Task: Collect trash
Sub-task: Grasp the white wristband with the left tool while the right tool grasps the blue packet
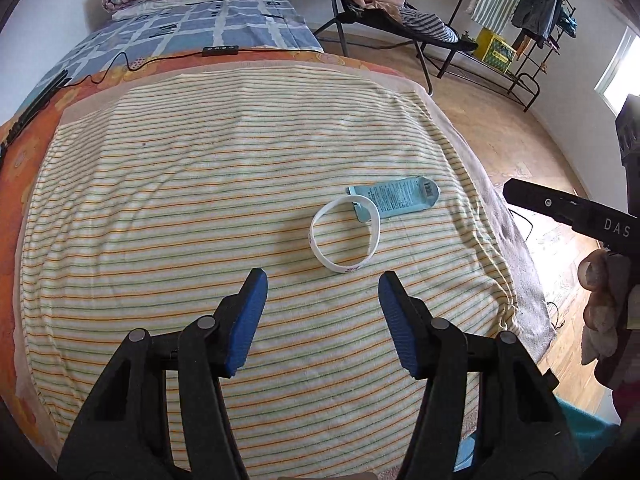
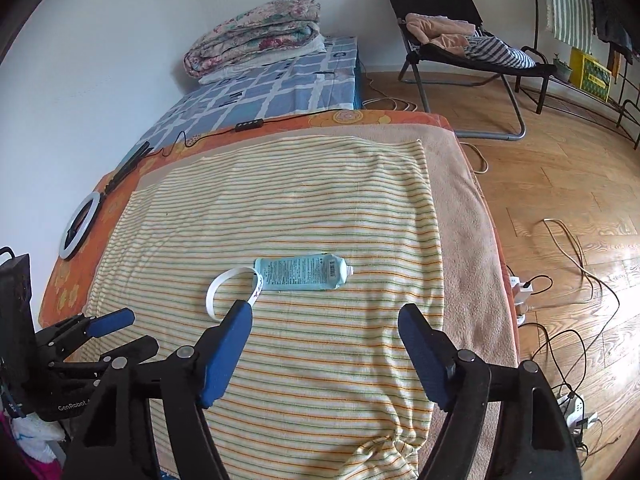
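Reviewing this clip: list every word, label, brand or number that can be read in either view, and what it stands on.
"DAS": white letters on the right gripper's black body, cut off at the picture's edge.
"GenRobot": on the left gripper's black housing, cut off after that.
Blue tube: fine print and a barcode, too small to read.
White band: pink markings, unreadable.

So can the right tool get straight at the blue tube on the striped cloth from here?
Probably yes. The right tool is open and empty, and the blue tube lies flat just ahead of it on the striped cloth. Only the white ring overlaps the tube's flat end; the cap end is free.
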Demonstrator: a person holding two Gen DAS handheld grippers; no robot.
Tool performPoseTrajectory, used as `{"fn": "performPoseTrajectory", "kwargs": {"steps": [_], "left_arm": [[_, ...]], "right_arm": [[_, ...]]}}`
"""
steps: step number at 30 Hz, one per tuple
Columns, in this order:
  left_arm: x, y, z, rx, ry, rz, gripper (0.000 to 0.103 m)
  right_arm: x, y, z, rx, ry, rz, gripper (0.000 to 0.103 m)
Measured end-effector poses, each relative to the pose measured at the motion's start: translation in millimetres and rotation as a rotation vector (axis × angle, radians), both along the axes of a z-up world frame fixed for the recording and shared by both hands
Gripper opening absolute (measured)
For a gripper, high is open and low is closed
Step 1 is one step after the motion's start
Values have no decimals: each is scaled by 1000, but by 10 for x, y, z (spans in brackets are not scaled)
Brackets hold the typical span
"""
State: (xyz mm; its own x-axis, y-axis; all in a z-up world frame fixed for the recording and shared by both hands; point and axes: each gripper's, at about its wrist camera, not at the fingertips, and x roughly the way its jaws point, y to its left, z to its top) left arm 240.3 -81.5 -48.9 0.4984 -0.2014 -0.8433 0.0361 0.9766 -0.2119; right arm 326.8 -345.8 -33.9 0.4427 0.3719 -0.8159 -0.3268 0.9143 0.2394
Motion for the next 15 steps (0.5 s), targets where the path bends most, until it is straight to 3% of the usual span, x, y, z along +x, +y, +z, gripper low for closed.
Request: {"fn": "performPoseTrajectory", "kwargs": {"steps": [4, 6, 10, 12, 15], "left_arm": [[241, -11, -162, -20, 21, -4, 52], [346, -27, -240, -28, 32, -12, 41], [482, -57, -368, -37, 42, -21, 41], [524, -78, -411, -28, 44, -28, 35], [573, -97, -477, -21, 51, -32, 34]], "right_arm": [[271, 9, -204, 36, 53, -16, 66], [403, 15, -307, 53, 79, -26, 58], [631, 34, -538, 98, 150, -44, 49], [723, 42, -651, 114, 179, -61, 45], [803, 42, -792, 132, 213, -77, 40]]}}
